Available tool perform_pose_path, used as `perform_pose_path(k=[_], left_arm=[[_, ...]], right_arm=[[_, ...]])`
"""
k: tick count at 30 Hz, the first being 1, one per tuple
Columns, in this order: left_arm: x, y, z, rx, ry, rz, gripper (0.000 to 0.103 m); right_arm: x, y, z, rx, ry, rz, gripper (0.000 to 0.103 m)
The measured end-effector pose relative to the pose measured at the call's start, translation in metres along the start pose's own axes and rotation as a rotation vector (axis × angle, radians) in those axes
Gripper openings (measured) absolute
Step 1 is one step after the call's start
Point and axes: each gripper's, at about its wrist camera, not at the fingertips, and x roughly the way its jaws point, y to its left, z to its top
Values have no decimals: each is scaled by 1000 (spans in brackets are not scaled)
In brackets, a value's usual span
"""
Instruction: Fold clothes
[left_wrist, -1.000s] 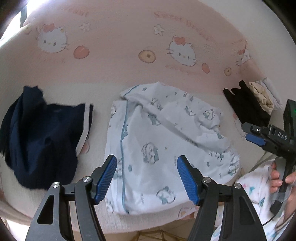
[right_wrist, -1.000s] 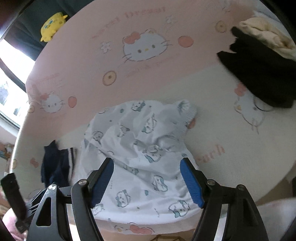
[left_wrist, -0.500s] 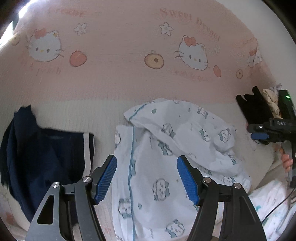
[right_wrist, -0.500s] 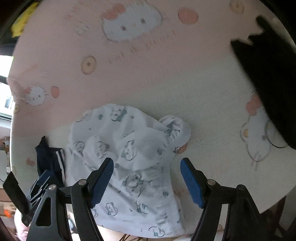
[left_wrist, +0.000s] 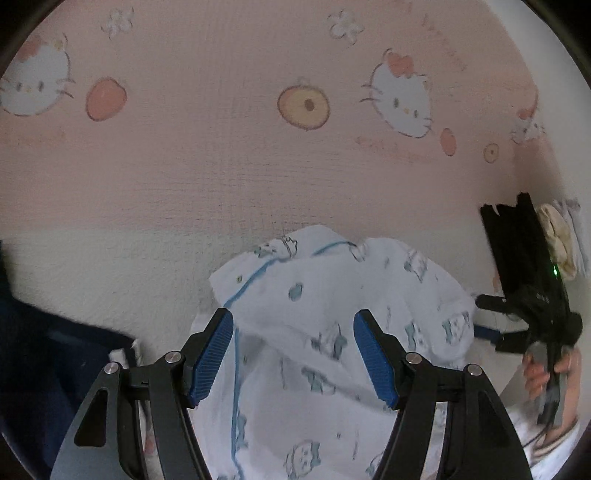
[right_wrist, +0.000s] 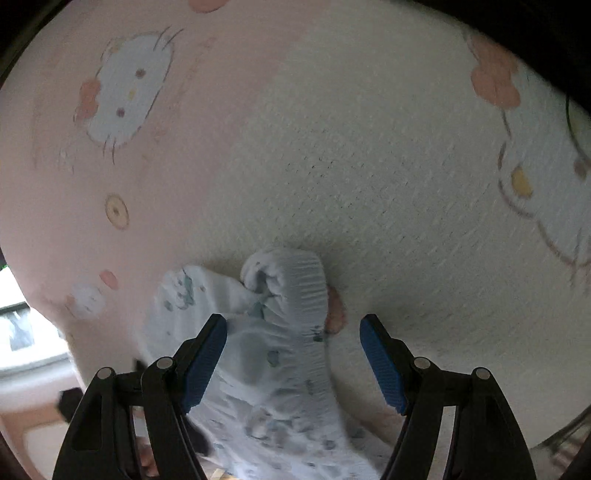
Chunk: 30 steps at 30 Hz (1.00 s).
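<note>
A white garment printed with small cats and blue piping (left_wrist: 332, 325) lies crumpled on the pink and cream cat-print bedspread (left_wrist: 221, 166). My left gripper (left_wrist: 293, 360) hovers open just above its upper part, with nothing between the blue pads. In the right wrist view the same garment (right_wrist: 266, 354) shows its ribbed cuff (right_wrist: 306, 288) bunched at the top. My right gripper (right_wrist: 291, 363) stands open over that cuff end, pads apart from the cloth. The right gripper (left_wrist: 517, 325) also appears at the right edge of the left wrist view, held by a hand.
A dark navy garment (left_wrist: 40, 362) lies at the left of the white one. A black garment (left_wrist: 517, 251) and a cream one (left_wrist: 557, 240) are piled at the right. Bare bedspread (right_wrist: 406, 166) stretches beyond the cuff.
Both grippers have moved forward and down toward the white garment, which now looks larger in both views. The right gripper has rolled and now sits over the cuff. Both stayed open.
</note>
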Motion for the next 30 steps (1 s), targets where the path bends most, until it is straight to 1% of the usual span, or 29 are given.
perform_pose_path(k=[2, 4, 6, 8, 12, 16, 18, 21, 23, 25, 26, 27, 28, 29, 30], left_arm=[[10, 5, 7, -36, 32, 0, 66], [18, 8, 14, -66, 49, 5, 66], [20, 7, 21, -68, 57, 14, 66], [22, -1, 28, -36, 64, 13, 66], [30, -28, 42, 53, 82, 17, 66], [46, -53, 45, 128, 112, 12, 66], [57, -64, 42, 164, 133, 33, 66], [71, -74, 34, 204, 163, 74, 66], [76, -77, 29, 216, 163, 99, 66], [78, -81, 24, 241, 140, 121, 65], [79, -84, 21, 258, 126, 130, 62], [80, -86, 18, 277, 112, 144, 55], [80, -88, 15, 284, 103, 154, 43], [80, -88, 13, 281, 100, 161, 36], [79, -89, 11, 274, 90, 157, 33]], right_arm=[[2, -2, 1, 30, 7, 42, 74], [4, -3, 2, 38, 1, 33, 74], [3, -2, 2, 41, -12, 23, 74], [2, 1, 3, 28, -31, 5, 74], [5, 12, 3, -31, -42, -71, 74], [9, 19, -1, -72, -41, -87, 74], [10, 22, -1, -95, -34, -101, 74], [6, 24, 8, -130, -22, -121, 74], [5, 26, 9, -147, -22, -125, 74], [8, 31, 6, -171, -28, -137, 73], [11, 36, 2, -196, -38, -157, 64], [11, 41, -1, -242, -53, -184, 55], [12, 46, -5, -284, -67, -210, 42], [13, 50, -8, -319, -74, -233, 35], [14, 53, -11, -348, -77, -249, 30]])
